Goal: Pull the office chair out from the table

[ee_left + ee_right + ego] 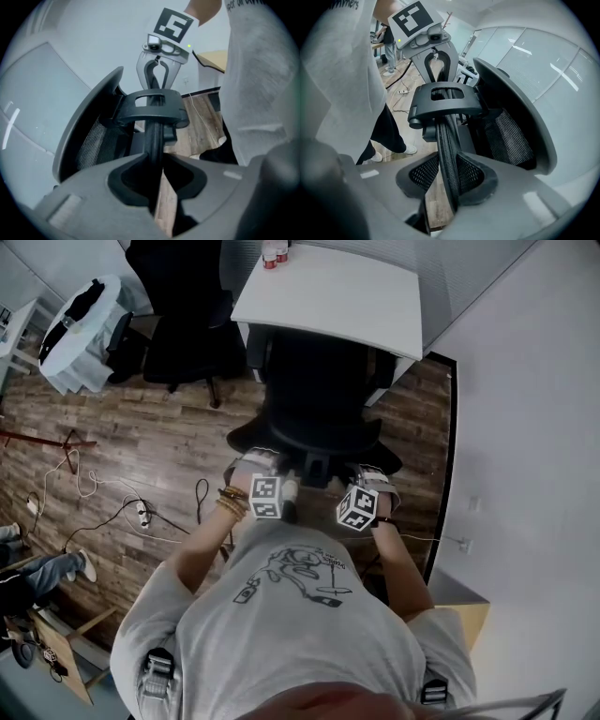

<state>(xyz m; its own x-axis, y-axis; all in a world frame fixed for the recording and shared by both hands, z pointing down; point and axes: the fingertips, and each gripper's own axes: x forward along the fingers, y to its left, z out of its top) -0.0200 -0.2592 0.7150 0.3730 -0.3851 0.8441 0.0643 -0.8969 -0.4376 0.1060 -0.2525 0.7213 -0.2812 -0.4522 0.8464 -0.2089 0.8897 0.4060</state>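
Task thing: black mesh-backed office chair (317,395), upper centre of the head view, seat tucked under the white rectangular bench (342,296), back facing the person.
Left gripper (157,176): grey fingers (93,197) narrowed onto the chair's thin black top rim (153,140); the rim fills the gap and the pads press on it.
Right gripper (449,176): same hold at the opposite end of the rim; grey fingers (525,187) pinch the mesh-covered edge, nothing loose between them.
Mid-rim: black plastic bracket (150,105) sits on the rim between the two grippers (each gripper view shows the other gripper beyond it).
Key relation: in the head view the rim's long axis runs left to right across the frame, one gripper at each end. The chair body lies toward the top of the frame from the fingers, with the bench further up still.
Nearer hand: neither; both are on the rim, level with each other.
Step, judged: grip made, pull in hand; chair not yet clear of the bench.
Next move, judged: draw both grippers evenly toward the bottom of the frame, square to the rim, so the chair rolls straight over the dark wood-plank floor (141,442).
Risk, judged: an uneven pull could swing the chair toward the white wall (525,427) at right.
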